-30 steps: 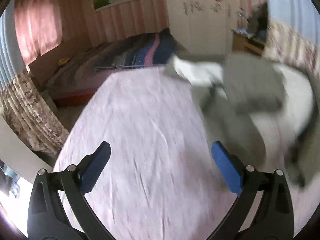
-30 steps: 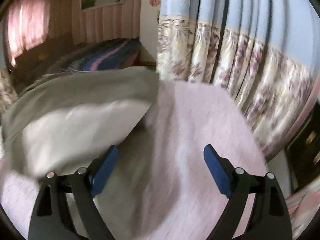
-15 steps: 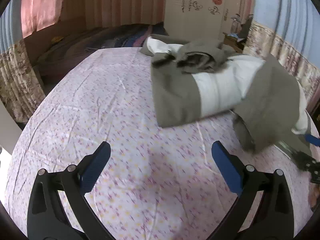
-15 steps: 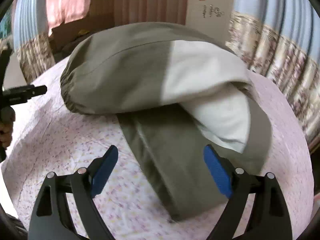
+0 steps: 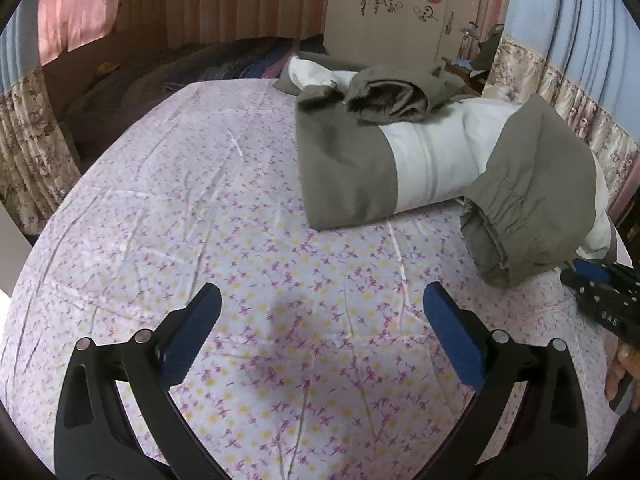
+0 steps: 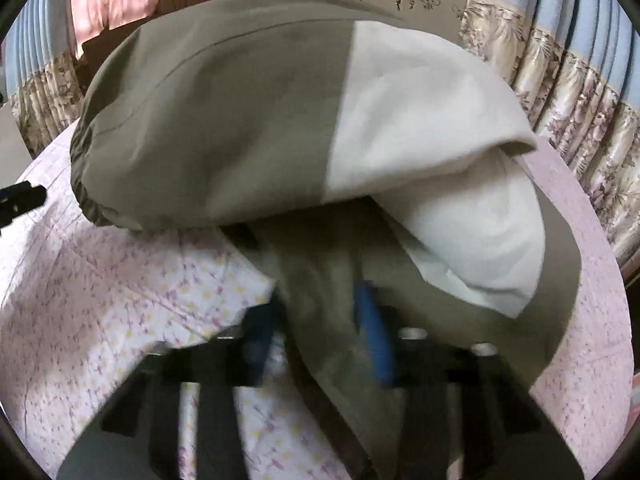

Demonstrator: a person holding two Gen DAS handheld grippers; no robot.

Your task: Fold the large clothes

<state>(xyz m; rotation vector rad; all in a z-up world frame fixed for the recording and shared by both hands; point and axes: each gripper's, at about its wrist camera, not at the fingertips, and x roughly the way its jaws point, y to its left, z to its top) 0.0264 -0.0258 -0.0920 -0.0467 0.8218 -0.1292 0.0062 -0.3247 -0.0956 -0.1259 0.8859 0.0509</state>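
garment: olive-and-white jacket [image 5: 404, 156] is laid on the right half of the floral bedsheet [image 5: 224, 240]; one sleeve [image 5: 532, 204] is lifted off the sheet at the near right
right gripper [image 6: 320, 336]: jaws are closing; an olive fold is caught between the blue pads [image 6: 374, 340]
left gripper [image 5: 320, 336]: jaws are spread wide; nothing is held; it is held over bare sheet, well apart from the jacket
background: patterned curtains [image 6: 576, 92] are seen behind the bed

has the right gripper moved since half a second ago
Yes. In its own view the right gripper has come forward onto the jacket, away from the flowered sheet; its jaws are closing with olive cloth between them.
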